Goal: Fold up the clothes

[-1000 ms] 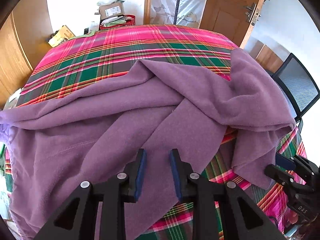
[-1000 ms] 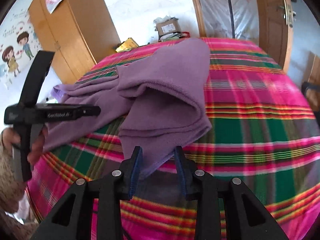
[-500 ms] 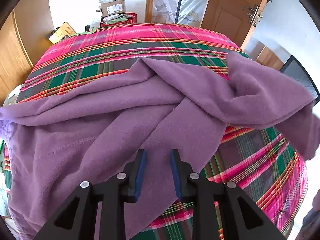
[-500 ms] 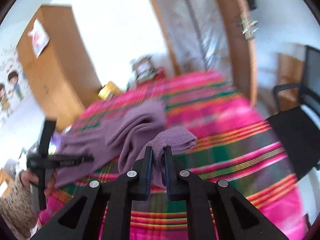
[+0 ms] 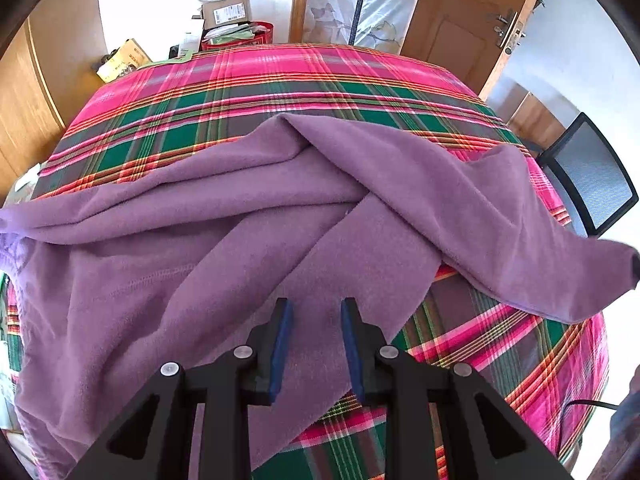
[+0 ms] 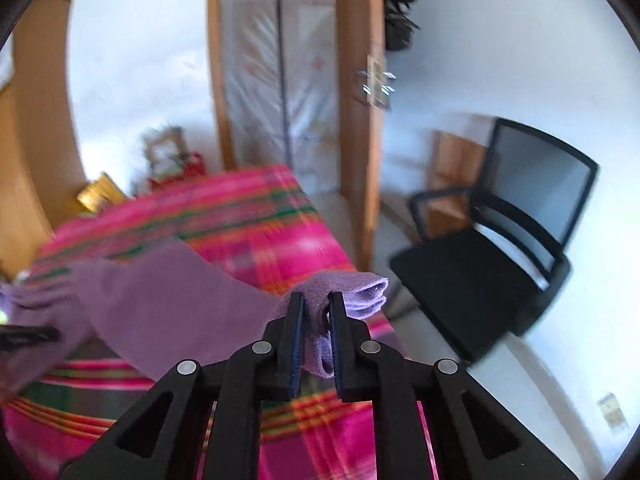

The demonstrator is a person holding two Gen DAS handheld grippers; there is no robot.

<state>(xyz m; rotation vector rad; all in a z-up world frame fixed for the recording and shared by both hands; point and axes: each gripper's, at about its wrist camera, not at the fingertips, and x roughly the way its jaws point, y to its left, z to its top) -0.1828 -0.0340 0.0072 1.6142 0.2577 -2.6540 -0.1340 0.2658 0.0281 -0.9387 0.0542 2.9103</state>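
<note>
Spreading out the purple garment (image 5: 248, 248) on the plaid bed (image 5: 280, 92); right gripper (image 6: 317, 320) clamped on a bunched corner, jaws easing open w/ cloth between; left gripper (image 5: 316, 332) hovers, jaws apart, empty; next: pull corner taut, lay flat.

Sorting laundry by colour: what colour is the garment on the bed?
Purple fleece garment, plain with no pattern; the left wrist view shows it best.

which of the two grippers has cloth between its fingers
The right gripper: a bunched end of the purple garment sits between its opening jaws. The left gripper hovers with nothing between.
</note>
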